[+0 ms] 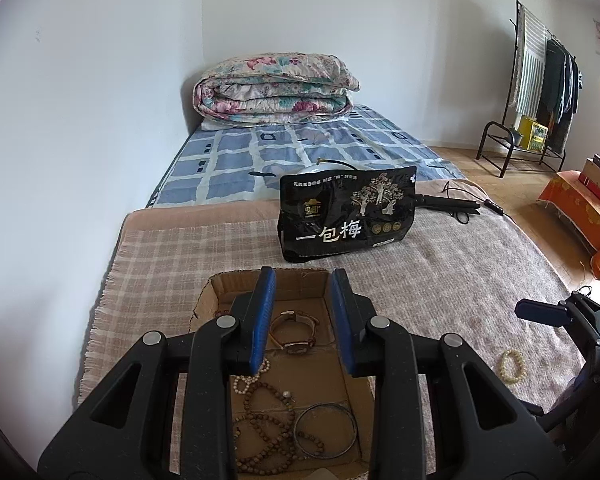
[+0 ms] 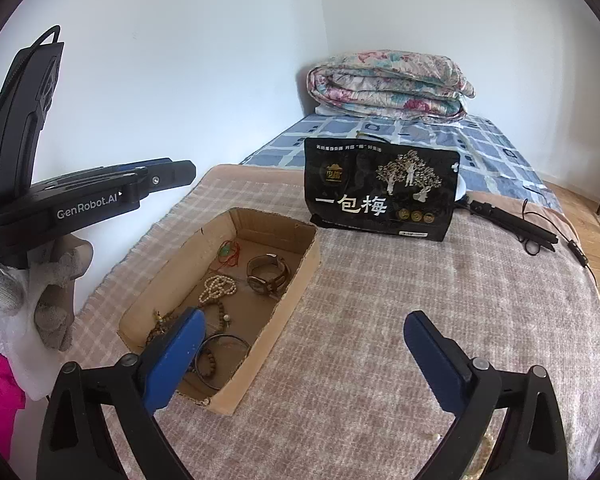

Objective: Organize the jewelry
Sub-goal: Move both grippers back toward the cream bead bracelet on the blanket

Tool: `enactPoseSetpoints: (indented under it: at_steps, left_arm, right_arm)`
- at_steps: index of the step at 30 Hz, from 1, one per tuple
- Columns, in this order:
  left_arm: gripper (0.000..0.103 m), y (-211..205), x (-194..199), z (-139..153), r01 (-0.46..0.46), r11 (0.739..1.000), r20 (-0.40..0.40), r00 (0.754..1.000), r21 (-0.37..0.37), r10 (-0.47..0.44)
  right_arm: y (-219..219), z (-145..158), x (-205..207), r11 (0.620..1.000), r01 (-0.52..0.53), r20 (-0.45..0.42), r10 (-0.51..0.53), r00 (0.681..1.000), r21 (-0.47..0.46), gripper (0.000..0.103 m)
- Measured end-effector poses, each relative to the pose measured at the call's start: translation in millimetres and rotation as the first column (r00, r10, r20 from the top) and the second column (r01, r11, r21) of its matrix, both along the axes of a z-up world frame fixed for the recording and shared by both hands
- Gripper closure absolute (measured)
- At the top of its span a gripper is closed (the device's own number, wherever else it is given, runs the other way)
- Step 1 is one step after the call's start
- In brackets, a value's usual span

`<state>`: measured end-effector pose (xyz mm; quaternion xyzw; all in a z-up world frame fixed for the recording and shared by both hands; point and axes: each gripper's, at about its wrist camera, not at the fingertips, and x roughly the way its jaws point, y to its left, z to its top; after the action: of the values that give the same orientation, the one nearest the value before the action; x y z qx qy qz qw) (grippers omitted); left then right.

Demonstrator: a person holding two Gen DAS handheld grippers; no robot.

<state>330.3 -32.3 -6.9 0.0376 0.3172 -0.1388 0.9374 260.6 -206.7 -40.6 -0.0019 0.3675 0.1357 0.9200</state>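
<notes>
A shallow cardboard box (image 2: 296,280) lies on the blanket and holds a watch (image 2: 268,274), a pale bead string (image 2: 218,288), brown wooden beads (image 1: 266,424), a metal bangle (image 1: 326,430) and a green pendant on red cord (image 2: 228,252). My left gripper (image 1: 302,320) hovers over the box, jaws partly open and empty; it also shows in the right wrist view (image 2: 172,170). My right gripper (image 2: 304,360) is wide open and empty, just right of the box. A pale bead bracelet (image 1: 512,364) lies on the blanket beside the right gripper (image 1: 540,312).
A black snack bag (image 2: 382,192) stands behind the box. A black tripod with cable (image 2: 512,228) lies to the right. A folded floral quilt (image 1: 274,90) sits on the bed. A clothes rack (image 1: 540,80) and an orange-covered low table (image 1: 580,204) stand at right.
</notes>
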Motion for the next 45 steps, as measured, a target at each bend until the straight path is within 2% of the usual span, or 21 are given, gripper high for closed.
enactPoseSetpoints:
  at_steps: [2, 4, 5, 13, 21, 27, 32, 39, 40, 42, 45]
  left_arm:
    - [0.068, -7, -7, 3, 0.011, 1.000, 0.005, 1.000, 0.004, -0.011]
    - [0.054, -13, -14, 7, 0.022, 1.000, 0.019, 1.000, 0.004, -0.022]
    - [0.053, -16, -17, 8, 0.028, 1.000, 0.026, 0.999, 0.005, -0.028]
    - [0.052, -43, -41, 12, 0.081, 0.997, 0.044, 0.996, 0.016, -0.082]
    - [0.052, -73, -63, -4, 0.154, 0.988, 0.031, 0.988, -0.004, -0.154]
    - [0.052, -97, -73, -25, 0.217, 0.976, -0.009, 0.976, -0.024, -0.218]
    - [0.052, -120, -77, -44, 0.269, 0.963, -0.045, 0.962, -0.025, -0.270]
    - [0.054, -153, -81, -71, 0.346, 0.938, -0.090, 0.933, -0.032, -0.348]
    - [0.061, -157, -81, -75, 0.358, 0.933, -0.098, 0.928, -0.031, -0.359]
    - [0.068, -168, -81, -85, 0.377, 0.926, -0.122, 0.918, -0.026, -0.377]
    - [0.073, -180, -80, -100, 0.408, 0.912, -0.154, 0.900, -0.031, -0.408]
  right_arm:
    - [-6, 3, -5, 1.000, 0.010, 0.010, -0.009, 1.000, -0.013, 0.000]
    - [-13, 6, -10, 1.000, 0.017, 0.018, -0.017, 1.000, -0.020, 0.000]
    - [-16, 7, -12, 1.000, 0.019, 0.020, -0.019, 1.000, -0.021, 0.000]
    - [-56, 13, -36, 0.996, 0.061, 0.045, -0.058, 0.997, -0.069, 0.000]
    - [-118, 13, -61, 0.985, 0.144, 0.059, -0.139, 0.989, -0.095, 0.000]
    - [-159, 0, -74, 0.971, 0.196, 0.047, -0.191, 0.981, -0.141, 0.000]
    - [-187, -20, -78, 0.964, 0.223, 0.006, -0.224, 0.974, -0.146, 0.001]
    - [-208, -56, -73, 0.969, 0.211, -0.098, -0.224, 0.970, -0.126, 0.019]
    - [-211, -61, -72, 0.971, 0.209, -0.113, -0.222, 0.969, -0.116, 0.022]
    - [-216, -70, -70, 0.975, 0.205, -0.143, -0.216, 0.966, -0.090, 0.026]
    - [-220, -83, -68, 0.980, 0.192, -0.184, -0.199, 0.963, -0.054, 0.036]
